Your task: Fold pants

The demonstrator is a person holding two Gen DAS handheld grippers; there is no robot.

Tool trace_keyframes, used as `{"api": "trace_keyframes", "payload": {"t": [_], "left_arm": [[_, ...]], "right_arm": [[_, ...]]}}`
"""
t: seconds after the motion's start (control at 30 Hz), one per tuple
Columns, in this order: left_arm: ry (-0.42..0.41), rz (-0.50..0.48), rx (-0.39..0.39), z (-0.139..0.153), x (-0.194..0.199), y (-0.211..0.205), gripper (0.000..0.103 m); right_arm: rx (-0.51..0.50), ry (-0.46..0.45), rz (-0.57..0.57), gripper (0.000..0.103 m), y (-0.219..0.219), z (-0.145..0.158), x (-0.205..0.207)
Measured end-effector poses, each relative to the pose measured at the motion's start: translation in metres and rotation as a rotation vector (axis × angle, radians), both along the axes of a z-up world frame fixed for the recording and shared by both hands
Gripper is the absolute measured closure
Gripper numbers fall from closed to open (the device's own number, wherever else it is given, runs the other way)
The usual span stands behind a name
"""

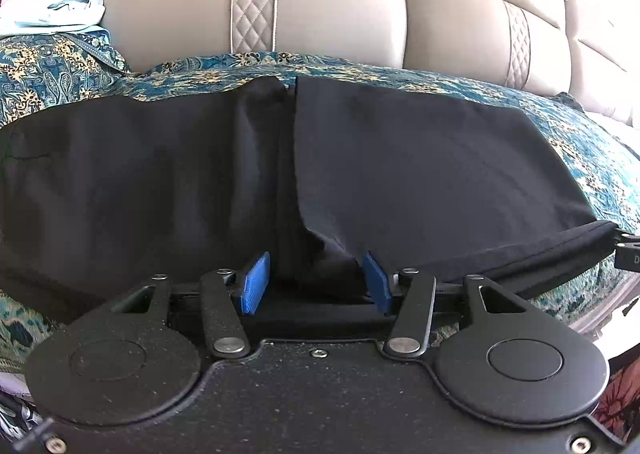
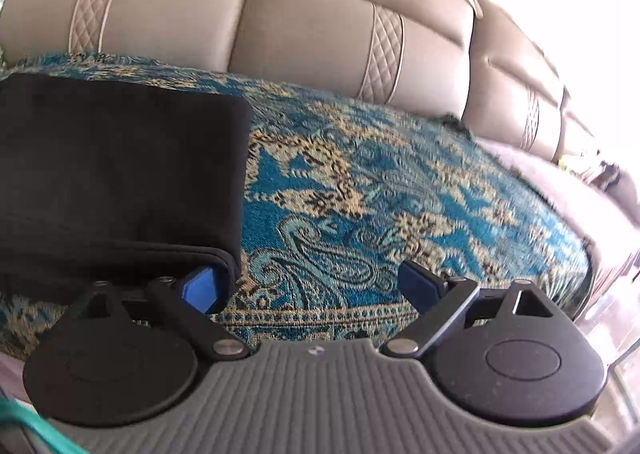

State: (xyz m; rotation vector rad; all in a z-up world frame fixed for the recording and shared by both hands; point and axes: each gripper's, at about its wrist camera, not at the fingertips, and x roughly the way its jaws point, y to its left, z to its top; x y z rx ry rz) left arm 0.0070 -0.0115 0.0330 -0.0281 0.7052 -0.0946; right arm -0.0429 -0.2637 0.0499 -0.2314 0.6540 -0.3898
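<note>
Black pants (image 1: pixel 160 182) lie spread across a teal patterned cover on a sofa seat, with a vertical seam down the middle. My left gripper (image 1: pixel 316 282) is open, its blue pads (image 1: pixel 256 282) on either side of a bunched bit of the near edge of the pants. In the right wrist view the pants (image 2: pixel 112 182) lie at the left, doubled over at the near edge. My right gripper (image 2: pixel 308 290) is open wide; its left blue pad (image 2: pixel 200 288) sits under the pants' corner and the right pad (image 2: pixel 418 286) is over bare cover.
The teal and gold paisley cover (image 2: pixel 360 206) runs over the seat. Beige quilted sofa back cushions (image 1: pixel 320 10) rise behind. A pile of light cloth (image 1: pixel 60 10) lies at the far left. The other gripper's tip (image 1: pixel 626 254) shows at the pants' right end.
</note>
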Motion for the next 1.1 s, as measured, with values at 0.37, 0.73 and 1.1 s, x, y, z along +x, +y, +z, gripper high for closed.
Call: {"api": "trace_keyframes", "payload": {"t": [0.37, 0.73, 1.1], "left_arm": [[0.016, -0.002, -0.036, 0.005, -0.003, 0.008, 0.047], [0.005, 0.09, -0.05, 0.011, -0.012, 0.043, 0.035], [-0.023, 0.234, -0.063, 0.024, -0.031, 0.102, 0.017]], "right_arm": [[0.086, -0.023, 0.277, 0.006, 0.033, 0.011, -0.021], [0.23, -0.122, 0.425, 0.004, 0.097, 0.006, 0.025], [0.174, -0.081, 0.533, 0.001, 0.181, -0.021, 0.061]]}}
